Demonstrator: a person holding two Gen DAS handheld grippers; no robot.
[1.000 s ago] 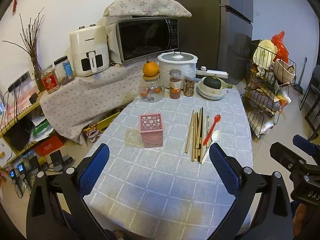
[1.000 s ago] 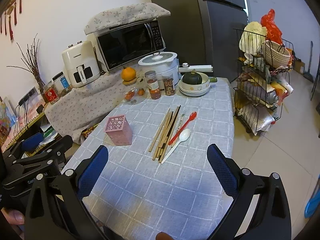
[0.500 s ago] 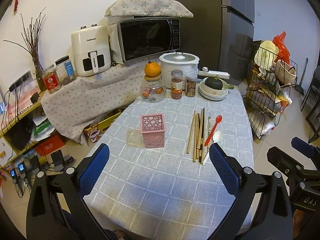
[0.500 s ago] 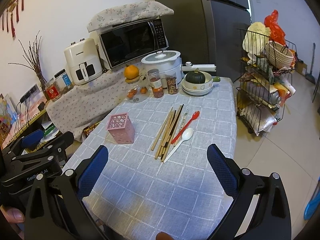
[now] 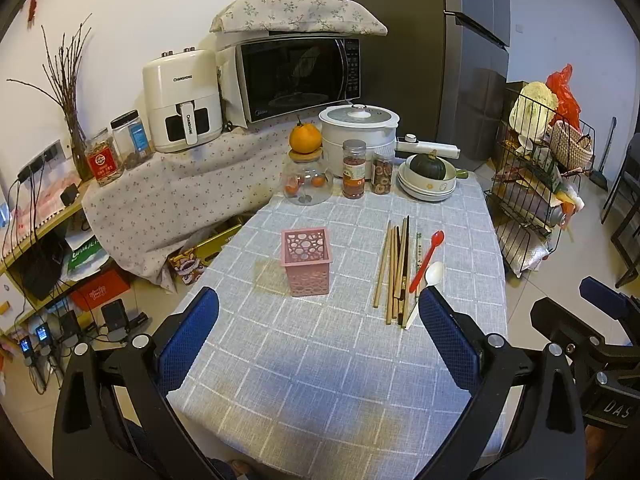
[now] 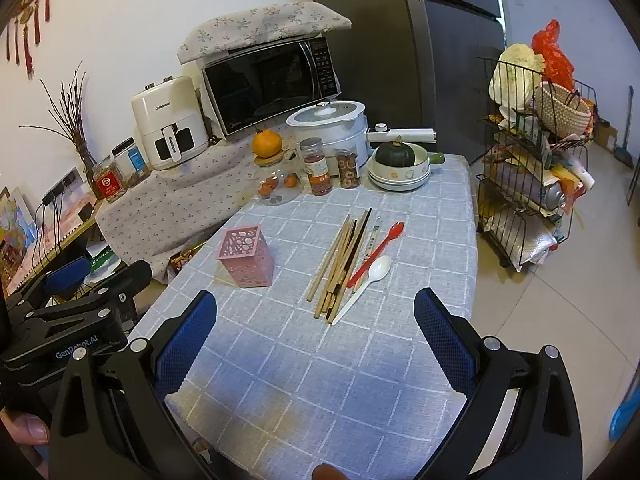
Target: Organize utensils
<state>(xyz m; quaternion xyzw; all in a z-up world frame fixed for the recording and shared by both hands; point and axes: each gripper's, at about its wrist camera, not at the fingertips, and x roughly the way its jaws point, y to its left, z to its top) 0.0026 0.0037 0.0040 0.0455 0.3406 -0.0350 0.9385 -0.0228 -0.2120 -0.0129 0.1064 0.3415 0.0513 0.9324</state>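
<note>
Nearest, left hand-held gripper (image 5: pixel 318 340) spread wide over the near edge of the bench (image 5: pixel 320 380) in its grey checked cloth, blue pads clasping nothing. Right hand-held gripper (image 6: pixel 316 340) likewise spread and bare.

Further in, at 11 o'clock from the left gripper's gap, one pink perforated square plastic holder (image 5: pixel 307 261), upright, open mouth up, nothing seen inside. Well apart to its right, at 1 o'clock, a bundle of wooden and dark chopsticks (image 5: pixel 396 266) flat on the cloth, roughly eight though overlap blurs the count, long axes running near to far. Just beside them, one red plastic spoon (image 5: pixel 426 255), bowl at the far end, and one white plastic spoon (image 5: pixel 424 289), bowl likewise far, handle toward the gripper.

At the far edge, 12 o'clock: one clear glass jar (image 5: pixel 307 184) with small oranges inside and one orange on its lid; two slim plastic jars (image 5: pixel 354 169) of dried snacks; stacked white bowls (image 5: pixel 426 188) carrying one dark green squash; behind, one white lidded cooker (image 5: pixel 359 128).
</note>
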